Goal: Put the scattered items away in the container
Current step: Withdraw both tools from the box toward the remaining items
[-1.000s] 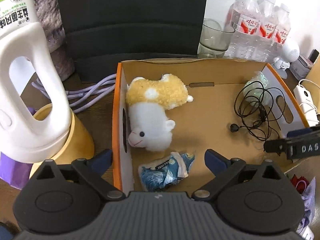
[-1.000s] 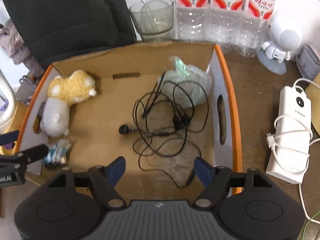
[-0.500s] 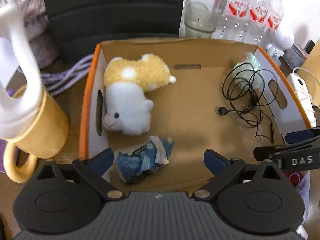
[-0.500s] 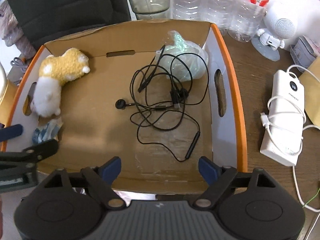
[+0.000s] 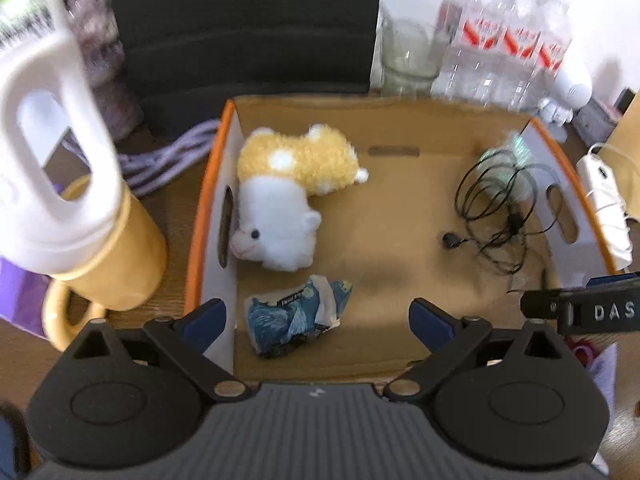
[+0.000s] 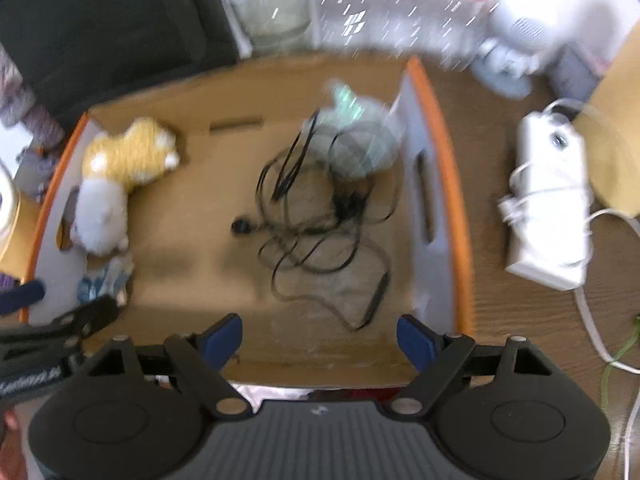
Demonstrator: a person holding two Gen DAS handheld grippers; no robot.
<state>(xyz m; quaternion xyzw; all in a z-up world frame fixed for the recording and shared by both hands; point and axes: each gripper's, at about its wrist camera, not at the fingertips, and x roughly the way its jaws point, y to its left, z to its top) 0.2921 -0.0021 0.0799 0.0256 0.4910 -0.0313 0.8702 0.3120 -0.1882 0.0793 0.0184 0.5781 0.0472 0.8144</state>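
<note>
— Since the left-wrist view looks straight down into the orange-edged cardboard box [image 5: 400, 216], what lies nearest the left gripper [image 5: 316, 316]?

— The crumpled blue-patterned packet [image 5: 298, 322], on the box floor just ahead of its spread, empty jaws, slightly toward the left finger. Beyond it lies the yellow-and-white plush toy [image 5: 288, 196] against the left wall, its long axis running away from the camera, and the tangled black earphone cable [image 5: 496, 216] sits over by the right wall. Everything there is already inside the box.

— And the right-wrist view?

— Blurred, but the right gripper [image 6: 320, 338] hangs over the box's near edge, jaws wide with nothing between them. The cable [image 6: 320, 224] lies straight ahead of it. What this view gives and the other barely does is the white power bank wrapped in its white cord [image 6: 550, 204], on the brown wooden table [image 6: 496, 308] outside the right wall, long axis pointing away.

— So the right hand is nearer?

— I judge so; whether it counts as a scattered item, I cannot tell.
</note>
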